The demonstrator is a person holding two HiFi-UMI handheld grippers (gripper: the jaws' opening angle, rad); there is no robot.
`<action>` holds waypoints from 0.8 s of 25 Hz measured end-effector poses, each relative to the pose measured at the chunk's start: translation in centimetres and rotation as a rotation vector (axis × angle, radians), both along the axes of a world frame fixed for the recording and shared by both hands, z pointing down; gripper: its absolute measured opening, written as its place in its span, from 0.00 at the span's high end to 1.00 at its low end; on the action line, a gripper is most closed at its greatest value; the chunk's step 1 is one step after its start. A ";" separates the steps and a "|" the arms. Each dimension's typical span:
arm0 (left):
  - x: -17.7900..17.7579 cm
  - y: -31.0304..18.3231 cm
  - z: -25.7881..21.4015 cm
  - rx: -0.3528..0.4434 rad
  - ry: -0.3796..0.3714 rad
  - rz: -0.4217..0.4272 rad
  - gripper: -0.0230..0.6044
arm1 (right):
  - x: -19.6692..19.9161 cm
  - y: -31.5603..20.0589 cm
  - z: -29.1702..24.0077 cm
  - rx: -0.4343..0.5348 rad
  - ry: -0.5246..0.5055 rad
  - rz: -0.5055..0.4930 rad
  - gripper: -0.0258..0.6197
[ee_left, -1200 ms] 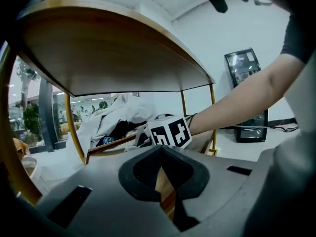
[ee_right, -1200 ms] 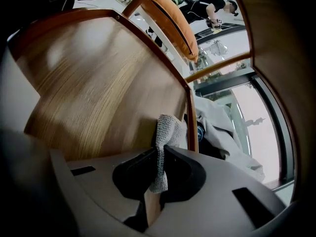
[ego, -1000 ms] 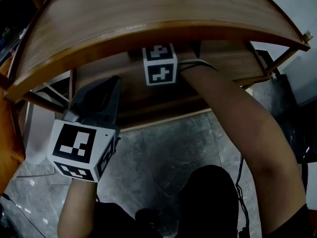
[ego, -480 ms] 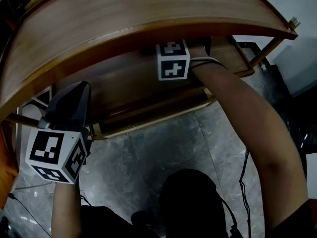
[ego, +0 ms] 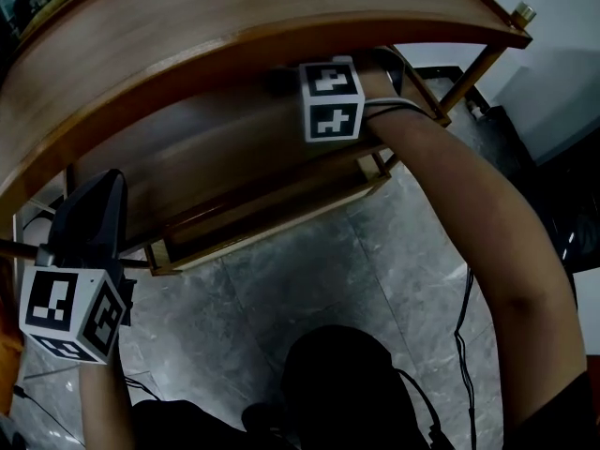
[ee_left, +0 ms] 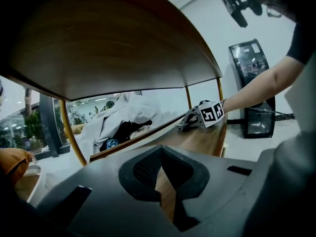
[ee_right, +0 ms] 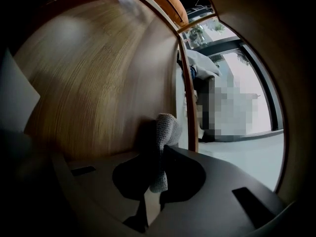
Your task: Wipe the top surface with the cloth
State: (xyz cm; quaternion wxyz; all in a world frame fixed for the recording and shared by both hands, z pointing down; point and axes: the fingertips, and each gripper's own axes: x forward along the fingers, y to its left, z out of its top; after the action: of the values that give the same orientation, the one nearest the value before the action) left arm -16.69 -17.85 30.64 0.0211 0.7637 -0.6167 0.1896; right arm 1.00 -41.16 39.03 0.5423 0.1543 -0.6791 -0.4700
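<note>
A wooden stand has a curved top surface (ego: 234,26) and a lower shelf (ego: 234,157) beneath it. My right gripper (ee_right: 157,181) reaches in under the top, its marker cube (ego: 331,99) showing at the shelf's edge. It is shut on a grey knitted cloth (ee_right: 166,130), which sticks out past the jaws against the wood. In the left gripper view the right gripper (ee_left: 190,122) rests on the lower shelf (ee_left: 207,137). My left gripper (ego: 105,186) hangs at the left, outside the stand near its front corner, shut with nothing held.
A heap of white fabric (ee_left: 123,115) lies beyond the shelf's far side. A black standing machine (ee_left: 252,88) is at the right. Brass frame legs (ego: 469,73) carry the top. An orange seat (ee_left: 15,159) is at the left, grey stone floor (ego: 309,279) below.
My left gripper has drawn back to the left and down, away from the shelf. The right gripper stays under the top with the cloth, shifted slightly right.
</note>
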 end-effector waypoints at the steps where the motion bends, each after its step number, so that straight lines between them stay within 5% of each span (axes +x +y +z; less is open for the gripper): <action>1: 0.2 0.1 0.0 0.000 -0.004 0.003 0.95 | 0.6 -0.2 -0.1 0.002 0.001 0.008 0.91; 20: 4.0 -0.2 -0.5 0.003 -0.046 0.068 0.95 | 10.6 -2.7 -1.5 0.026 0.066 0.188 0.91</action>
State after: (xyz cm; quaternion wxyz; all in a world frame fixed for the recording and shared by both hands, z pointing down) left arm -12.65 -18.02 30.13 -0.0006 0.7798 -0.5908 0.2069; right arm 11.61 -43.89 37.52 0.6041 0.2086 -0.6373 -0.4306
